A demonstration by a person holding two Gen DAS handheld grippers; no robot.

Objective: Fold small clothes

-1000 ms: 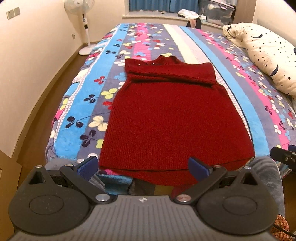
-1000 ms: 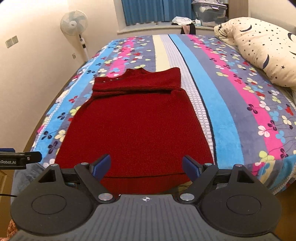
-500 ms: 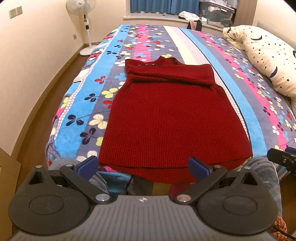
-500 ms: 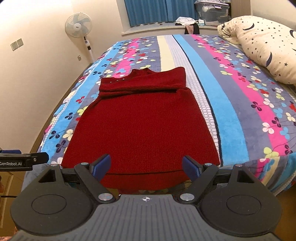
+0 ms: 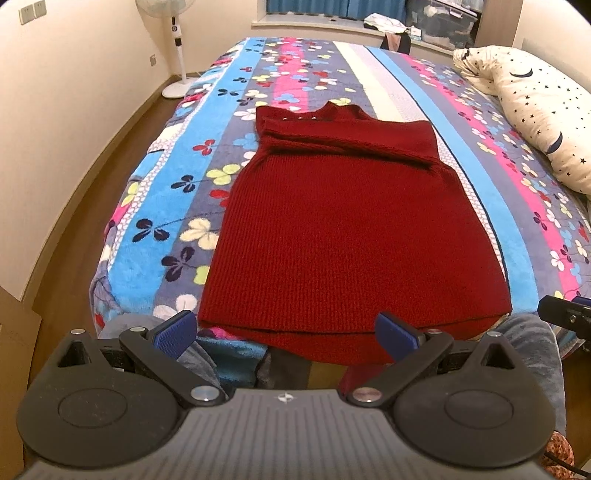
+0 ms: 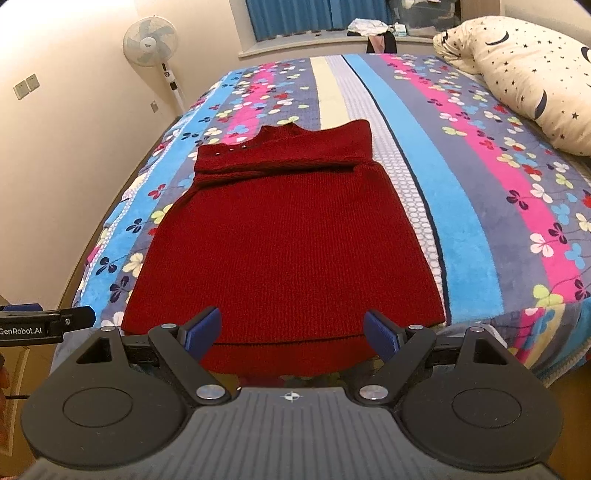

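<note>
Red knit sweater [image 5: 351, 236] lies flat on the bed [image 5: 155, 206], hem toward the near edge and slightly overhanging it, collar toward the far end. Upper part shows both sleeves folded across the chest in a band just below the neckline (small metal studs visible near one shoulder). Bedspread is striped in blue, pink, grey and white with clover print. Left gripper [image 5: 284, 334] hovers off the near edge of the bed, fingers [image 5: 173, 332] spread wide, nothing between them; the hem sits beyond and between the blue pads without contact. Right gripper [image 6: 291, 332] likewise hangs over the hem, its fingers [image 6: 205, 330] wide apart and empty. Each gripper's tip shows at the margin of the other's view, so they sit side by side, near each other. Star-and-moon pillow [image 6: 524, 77] lies along the right side of the bed, well apart from the sweater. Standing fan [image 6: 151, 48] by the left wall; blue curtains [image 6: 314, 16] at the far window.
</note>
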